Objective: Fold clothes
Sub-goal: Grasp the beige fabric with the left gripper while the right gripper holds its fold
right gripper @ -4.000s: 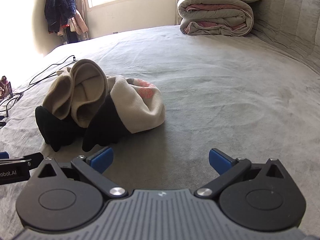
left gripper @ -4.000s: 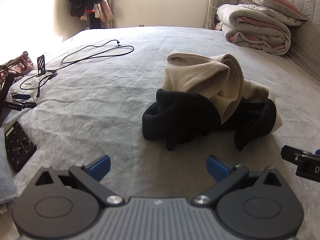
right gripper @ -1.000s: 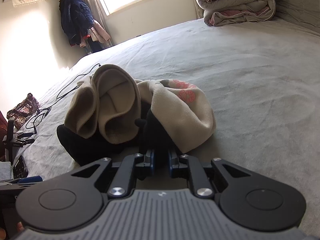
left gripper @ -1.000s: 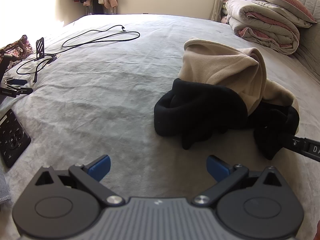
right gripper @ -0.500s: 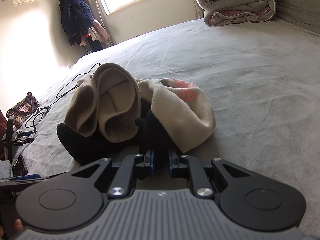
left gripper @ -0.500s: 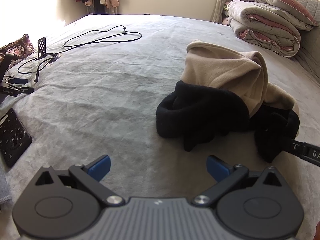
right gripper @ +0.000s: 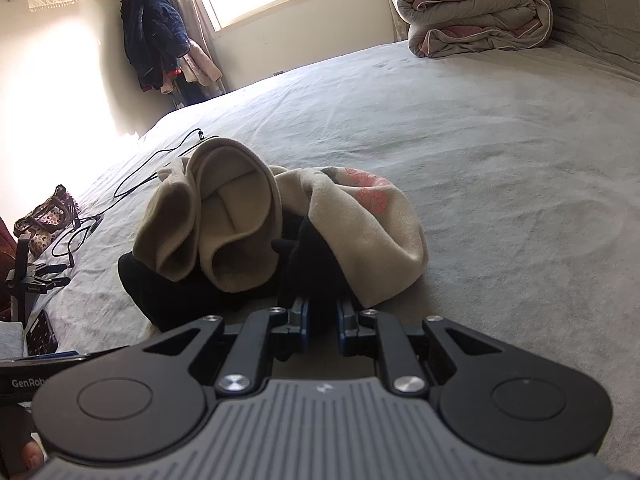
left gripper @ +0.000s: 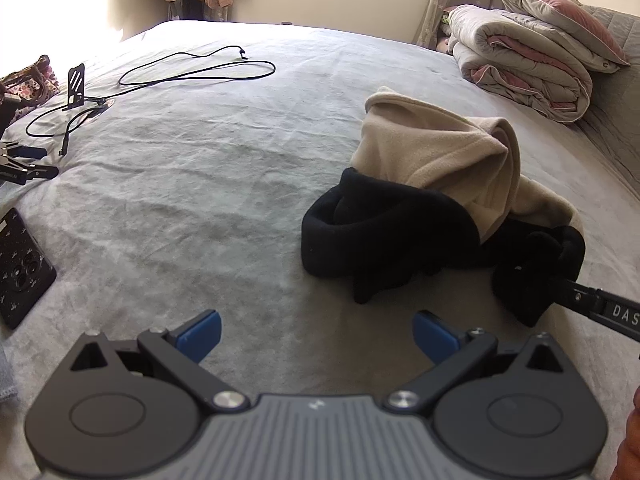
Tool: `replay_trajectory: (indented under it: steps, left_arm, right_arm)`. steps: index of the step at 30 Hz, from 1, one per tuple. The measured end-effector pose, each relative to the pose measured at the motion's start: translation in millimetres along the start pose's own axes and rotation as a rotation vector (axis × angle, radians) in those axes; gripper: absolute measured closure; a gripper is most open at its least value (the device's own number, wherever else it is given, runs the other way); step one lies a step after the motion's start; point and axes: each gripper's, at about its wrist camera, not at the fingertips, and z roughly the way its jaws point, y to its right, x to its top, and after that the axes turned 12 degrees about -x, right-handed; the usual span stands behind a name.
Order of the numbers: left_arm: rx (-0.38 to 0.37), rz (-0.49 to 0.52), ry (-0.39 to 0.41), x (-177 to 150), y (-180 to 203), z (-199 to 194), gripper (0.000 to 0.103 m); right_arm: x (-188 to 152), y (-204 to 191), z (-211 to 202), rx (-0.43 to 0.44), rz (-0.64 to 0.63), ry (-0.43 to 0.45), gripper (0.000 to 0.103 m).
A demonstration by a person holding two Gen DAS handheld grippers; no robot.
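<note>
A crumpled beige and black fleece garment [left gripper: 436, 184] lies in a heap on the grey bed. From the right wrist it shows as beige folds [right gripper: 240, 216] with a pink print and black parts below. My right gripper [right gripper: 322, 320] is shut on a black edge of the garment at its near side; its black finger [left gripper: 600, 306] reaches into the left wrist view from the right. My left gripper [left gripper: 316, 334] stands open over bare bedsheet, short of the heap's black part, with nothing between its blue pads.
A black cable [left gripper: 192, 68] loops across the far left of the bed [left gripper: 200, 200]. A phone [left gripper: 20, 268] and small tools [left gripper: 24, 168] lie at the left edge. Folded quilts and a pillow [left gripper: 532, 60] are stacked at the far right. Clothes [right gripper: 156, 36] hang by the window.
The left gripper has drifted slightly, so the heap sits a little lower and nearer in its view. The right gripper stays shut on the black cloth in the same place.
</note>
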Motion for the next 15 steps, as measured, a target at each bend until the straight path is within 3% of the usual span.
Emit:
replay_trajectory:
  steps: [4,5,9,12,15]
  left_arm:
    - [-0.026,0.025,0.035,9.3,9.4,-0.4,0.003]
    - [-0.028,0.032,0.034,11.9,13.8,2.3,0.005]
    - [-0.034,0.039,0.010,21.2,29.4,14.0,0.015]
    - [-0.028,0.045,0.001,28.1,40.8,18.7,0.016]
    - [-0.008,0.063,0.014,36.8,50.0,19.7,0.017]
  right_arm:
    - [4.9,6.8,-0.2,0.014,0.017,-0.021,0.085]
    - [5.7,7.7,-0.9,0.017,0.019,-0.026,0.080]
    - [8.4,9.5,-3.7,0.035,0.024,-0.041,0.077]
    - [9.8,10.4,-7.4,0.035,0.032,-0.023,0.051]
    - [13.2,12.2,-8.0,0.037,0.043,-0.022,0.048]
